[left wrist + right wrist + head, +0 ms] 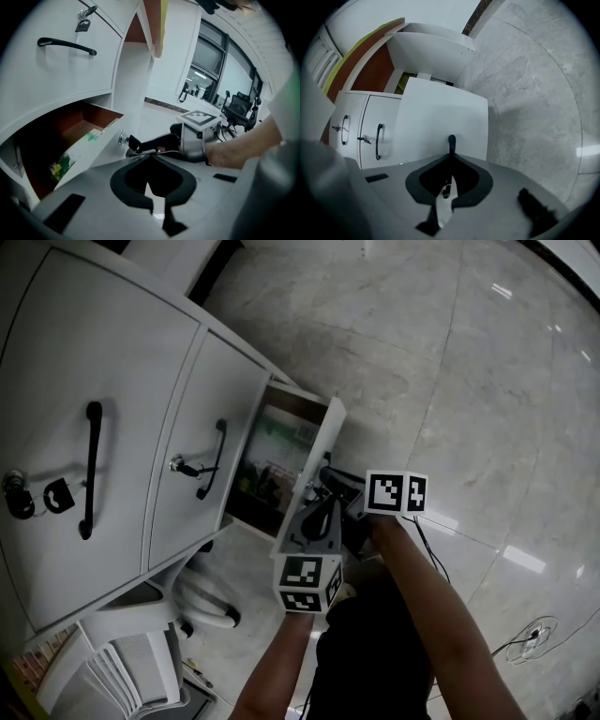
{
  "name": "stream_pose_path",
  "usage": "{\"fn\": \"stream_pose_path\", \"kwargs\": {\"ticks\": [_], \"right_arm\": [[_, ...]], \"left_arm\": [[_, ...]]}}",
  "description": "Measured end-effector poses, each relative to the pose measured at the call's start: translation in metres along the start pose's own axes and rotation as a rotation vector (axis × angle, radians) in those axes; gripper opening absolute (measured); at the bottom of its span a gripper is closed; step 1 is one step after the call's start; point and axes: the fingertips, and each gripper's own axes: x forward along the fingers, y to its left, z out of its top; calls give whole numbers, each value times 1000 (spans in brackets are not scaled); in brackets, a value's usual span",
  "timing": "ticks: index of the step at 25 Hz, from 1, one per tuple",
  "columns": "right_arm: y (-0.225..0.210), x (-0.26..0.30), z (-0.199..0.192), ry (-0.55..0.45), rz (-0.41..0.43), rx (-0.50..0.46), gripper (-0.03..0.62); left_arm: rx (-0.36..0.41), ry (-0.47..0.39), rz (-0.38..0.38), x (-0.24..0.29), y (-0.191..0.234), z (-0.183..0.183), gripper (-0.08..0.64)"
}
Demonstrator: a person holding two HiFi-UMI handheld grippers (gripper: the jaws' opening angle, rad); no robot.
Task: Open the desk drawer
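pale marble floor (pixel 469 381) fills the right and far side of the head view. nearest, at the lower left, stands a white office chair (pixel 131 652), and the person's two forearms reach up from the bottom edge.

the left claw (pixel 151 157) is clenched, tips meeting with nothing between them. it hangs just beside the drawer's front and takes no part in the pull, as far as i can tell.

just beyond it, the right claw (pixel 451 157) is clamped on the black handle (pixel 451 142), which shows as a thin bar rising from between the tips. the left gripper view shows its black fingers against the front panel, close to a small metal lock (pixel 123 138).

the drawer (pixel 314 451) is at the right end of the white cabinet (pixel 94 362). it stands partly out, so its brown inside shows, with some green things lying in it. its front panel is directly ahead of the right claw and touches it at the handle. further left, the cabinet's other two fronts sit flush, each with its own black handle.

by my reading the pull is under way and the opening is well along but not finished. the next move calls for a steady draw straight back along the runners, with the clamp firm so the thin bar does not slip free.
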Motion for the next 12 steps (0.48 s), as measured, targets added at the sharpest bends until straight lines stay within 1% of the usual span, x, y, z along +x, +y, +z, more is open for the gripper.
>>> {"fn": "stream_pose_path", "kwargs": {"ticks": [6, 9, 11, 12], "right_arm": [[-8, -22, -4, 7, -21, -17, 23], [-9, -29, -5, 6, -34, -17, 24], [-9, -36, -5, -3, -41, -12, 23], [-9, -41, -6, -7, -47, -7, 23]], "left_arm": [[-19, 22, -10, 2, -21, -11, 9], [-24, 31, -27, 1, -29, -12, 9], [-2, 40, -48, -2, -37, -11, 9], [21, 47, -61, -4, -42, -11, 9]]}}
